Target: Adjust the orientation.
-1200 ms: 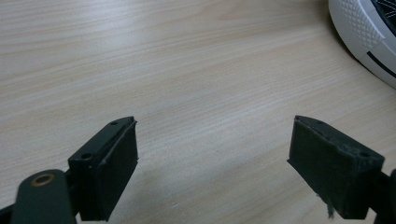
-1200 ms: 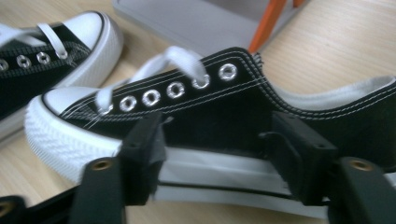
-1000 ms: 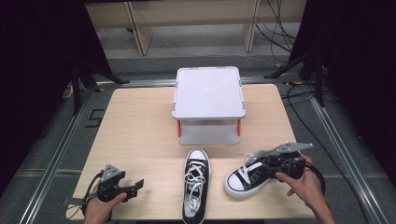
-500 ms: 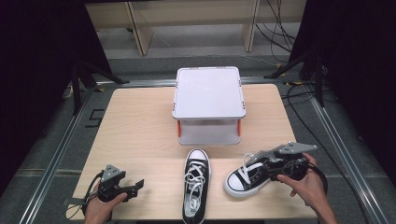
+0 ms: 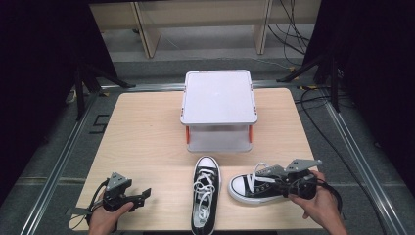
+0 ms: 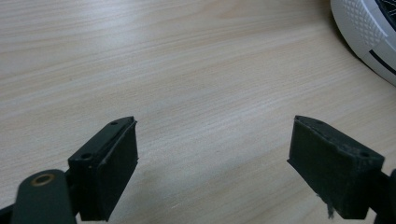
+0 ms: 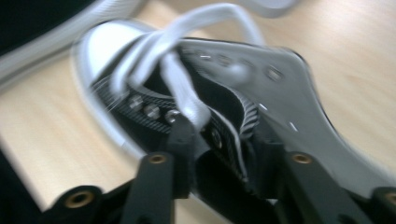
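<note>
We found two black canvas shoes with white toe caps and white laces on the near part of the wooden surface (image 5: 147,127). One shoe (image 5: 205,193) lay in the middle, its toe pointing toward the far side. The other shoe (image 5: 254,186) lay just to the right of it, crosswise, with its toe pointing left. Beyond them, toward the far edge, stood a white lidded box (image 5: 219,110) with orange clips.

We judged the shoes to be light and soft in the upper, with a stiffer rubber sole and toe cap. The canvas would fold under a pinch, and the loose laces could snag or slip. The firmest places to take hold seemed to us the rim of the opening, at the side wall or the heel, where cloth is doubled.

In the right gripper view, the right gripper (image 7: 219,154) had its jaws drawn close together on the edge of the crosswise shoe's opening, beside the eyelets (image 7: 152,111). One jaw sat outside the canvas wall and the other seemed to sit inside. The picture was blurred, so we could not tell how firmly it pinched.

The left gripper (image 6: 212,158) hovered low over bare wood at the near left, well apart from the box. Its jaws stood wide apart with nothing between them. The white toe cap (image 6: 364,32) of a shoe showed at the far right of its view.
</note>
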Demonstrator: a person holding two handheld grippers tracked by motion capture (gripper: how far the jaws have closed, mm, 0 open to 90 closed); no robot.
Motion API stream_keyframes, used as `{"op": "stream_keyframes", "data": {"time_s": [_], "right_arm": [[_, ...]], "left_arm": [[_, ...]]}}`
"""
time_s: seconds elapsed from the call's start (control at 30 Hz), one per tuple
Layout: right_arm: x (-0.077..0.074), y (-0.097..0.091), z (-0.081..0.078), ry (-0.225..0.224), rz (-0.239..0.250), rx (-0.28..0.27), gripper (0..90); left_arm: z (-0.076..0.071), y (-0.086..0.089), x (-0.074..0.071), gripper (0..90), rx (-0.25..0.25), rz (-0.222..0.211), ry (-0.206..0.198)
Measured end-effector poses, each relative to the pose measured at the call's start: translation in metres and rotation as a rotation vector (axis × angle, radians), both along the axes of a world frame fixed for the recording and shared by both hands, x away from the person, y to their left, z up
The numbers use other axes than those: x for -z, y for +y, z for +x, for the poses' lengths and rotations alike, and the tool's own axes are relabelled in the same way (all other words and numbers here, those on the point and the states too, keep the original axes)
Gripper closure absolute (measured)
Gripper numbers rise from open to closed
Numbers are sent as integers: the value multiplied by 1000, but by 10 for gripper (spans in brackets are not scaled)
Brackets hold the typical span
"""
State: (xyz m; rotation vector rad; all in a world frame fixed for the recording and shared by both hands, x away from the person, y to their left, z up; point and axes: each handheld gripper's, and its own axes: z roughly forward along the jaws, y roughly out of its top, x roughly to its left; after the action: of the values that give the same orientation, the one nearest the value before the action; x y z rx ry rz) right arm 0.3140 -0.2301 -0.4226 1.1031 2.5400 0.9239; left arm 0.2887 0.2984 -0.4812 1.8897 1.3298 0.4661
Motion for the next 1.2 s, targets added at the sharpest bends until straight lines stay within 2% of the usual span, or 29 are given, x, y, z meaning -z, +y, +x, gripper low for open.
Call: {"op": "stream_keyframes", "data": {"time_s": [0.1, 0.13, 0.17, 0.2, 0.27, 0.3, 0.33, 0.37, 0.4, 0.47, 0.53, 0.57, 0.63, 0.77, 0.83, 0.9, 0.93, 0.97, 1.0, 1.07, 1.1, 1.17, 1.2], "right_arm": [[0, 15, -10, 24, 11, -33, 770], [1, 19, -10, 9, 9, -67, 782], [0, 23, -12, 29, 8, -78, 791], [1, 26, -10, 17, 10, -115, 796], [3, 34, -12, 42, 60, -97, 797], [4, 37, -11, 43, 67, -111, 797], [4, 40, -10, 28, 65, -130, 796], [3, 43, -10, 27, 66, -128, 796], [3, 43, -10, 27, 66, -128, 796], [1, 50, -8, 3, 32, -132, 796], [0, 51, -8, 7, 32, -122, 796], [1, 52, -7, -15, 32, -111, 799], [4, 54, -7, -25, 47, -107, 800], [0, 60, -7, -17, 10, -117, 793], [1, 62, -8, -29, 18, -106, 781], [0, 62, -9, -15, 14, -114, 773], [1, 64, -11, -28, 30, -110, 754], [-1, 63, -13, -8, 27, -107, 727], [-1, 63, -13, -10, 27, -102, 700], [-4, 62, -16, -27, 46, -86, 596], [-4, 62, -16, -27, 46, -86, 596], [-12, 55, -21, -85, 71, -71, 528], [-22, 46, -27, -124, 100, -28, 497]], "left_arm": [[0, 1, 0, 151, -2, 2, -6], [1, 1, 0, 151, 0, 3, -1], [1, 2, 1, 151, -2, 3, -6], [1, 2, 1, 151, -2, 3, -6], [2, 2, 1, 151, 0, -1, -7], [2, 2, 0, 151, 1, 5, -5], [1, 0, -1, 151, 0, -12, -8], [1, 1, -1, 151, 1, 9, -9], [1, 1, -1, 151, 1, 9, -9], [1, 0, -1, 151, 4, 4, -9], [1, 0, -1, 151, 6, 1, -9], [1, 0, -1, 151, 6, 6, -10], [2, 0, 0, 151, 6, 6, -8], [3, -1, 0, 151, 7, 9, -9], [3, -1, 0, 151, 6, 6, -7], [3, -1, 0, 151, 7, 5, -8], [3, -1, 0, 151, 7, 0, -7], [3, 0, 0, 151, 7, -3, -6], [3, 0, 0, 151, 6, -10, -7], [3, 0, 0, 151, 8, 2, -7], [3, 0, 0, 151, 9, 3, -7], [3, 0, 0, 151, 6, -1, -9], [3, 1, 0, 151, 4, 5, -5]]}}
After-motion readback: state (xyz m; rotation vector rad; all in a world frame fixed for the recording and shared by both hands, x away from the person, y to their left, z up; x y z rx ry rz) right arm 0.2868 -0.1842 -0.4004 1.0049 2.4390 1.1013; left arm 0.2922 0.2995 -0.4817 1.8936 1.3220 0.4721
